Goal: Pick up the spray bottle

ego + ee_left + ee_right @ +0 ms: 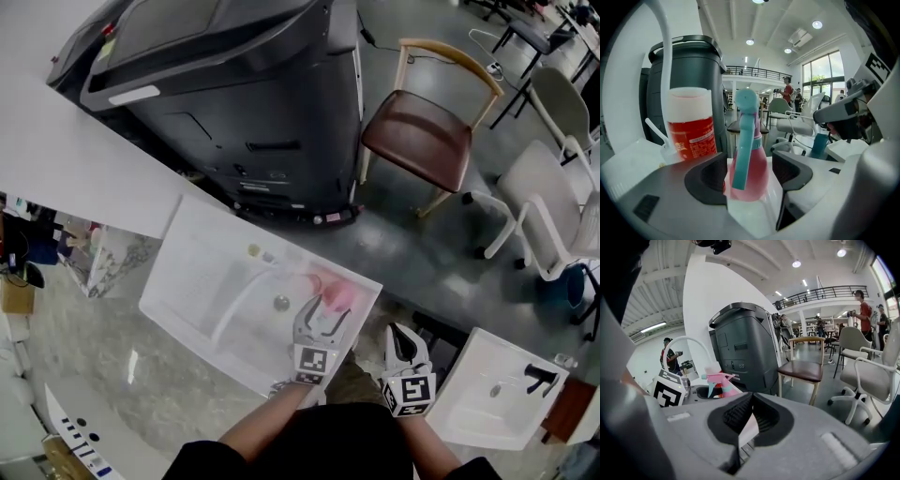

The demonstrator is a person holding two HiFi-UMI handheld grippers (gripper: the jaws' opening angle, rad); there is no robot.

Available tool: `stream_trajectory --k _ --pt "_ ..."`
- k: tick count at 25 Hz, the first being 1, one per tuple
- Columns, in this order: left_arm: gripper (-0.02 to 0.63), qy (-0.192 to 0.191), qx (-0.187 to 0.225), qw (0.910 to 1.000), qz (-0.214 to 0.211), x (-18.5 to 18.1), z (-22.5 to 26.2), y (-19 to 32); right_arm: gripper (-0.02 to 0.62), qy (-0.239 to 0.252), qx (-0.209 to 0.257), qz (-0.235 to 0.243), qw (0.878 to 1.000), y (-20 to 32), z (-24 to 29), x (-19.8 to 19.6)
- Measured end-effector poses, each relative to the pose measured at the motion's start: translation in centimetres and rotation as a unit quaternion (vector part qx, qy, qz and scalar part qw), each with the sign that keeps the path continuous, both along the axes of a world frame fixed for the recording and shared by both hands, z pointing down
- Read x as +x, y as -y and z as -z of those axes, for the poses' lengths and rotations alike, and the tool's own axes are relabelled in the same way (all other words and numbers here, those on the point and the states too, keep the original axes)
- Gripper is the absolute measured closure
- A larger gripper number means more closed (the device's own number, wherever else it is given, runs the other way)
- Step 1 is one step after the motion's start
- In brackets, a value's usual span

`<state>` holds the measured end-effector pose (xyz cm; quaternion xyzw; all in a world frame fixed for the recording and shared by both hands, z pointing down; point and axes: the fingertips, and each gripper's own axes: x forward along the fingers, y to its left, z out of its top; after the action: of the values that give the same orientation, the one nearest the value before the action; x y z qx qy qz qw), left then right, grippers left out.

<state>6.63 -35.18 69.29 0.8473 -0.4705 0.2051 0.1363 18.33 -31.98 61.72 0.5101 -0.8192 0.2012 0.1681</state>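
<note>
At the white sink's (pixel 187 272) right corner: a pink spray bottle (pixel 336 289), upright.
Around it the left tongs (pixel 323 314) stand spread (pads clear of it); off that corner, the right tongs (pixel 751 401) are pressed together, empty.

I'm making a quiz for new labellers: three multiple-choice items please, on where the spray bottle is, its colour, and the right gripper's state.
1. Where does the spray bottle stand? A on the chair; B at a corner of the sink; C on the floor.
2. Its body is: A pink; B green; C black.
3. The right gripper is: A wide open; B clamped on the bottle; C shut, empty.
Answers:
1. B: it stands on the white corner, between the left gripper's open jaws.
2. A: pink, with a teal head.
3. C: its jaws meet with nothing between them.
</note>
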Motion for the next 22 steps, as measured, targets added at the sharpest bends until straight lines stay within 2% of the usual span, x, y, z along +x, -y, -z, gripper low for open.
stream_trajectory --k 7,12,22 --pt "0.302 0.012 -0.013 0.9998 -0.002 0.9 -2.2 1.3 0.597 -0.002 -0.013 0.009 1.0 1.4 -1.0 0.1" --pt "0.302 0.014 -0.006 0.9999 0.005 1.1 -2.8 1.9 0.597 -0.001 -0.016 0.007 1.0 2.2 -1.7 0.5" --pt "0.298 0.011 -0.012 0.9998 0.008 0.5 -2.5 1.1 0.597 -0.003 -0.025 -0.008 1.0 0.7 -1.6 0.9"
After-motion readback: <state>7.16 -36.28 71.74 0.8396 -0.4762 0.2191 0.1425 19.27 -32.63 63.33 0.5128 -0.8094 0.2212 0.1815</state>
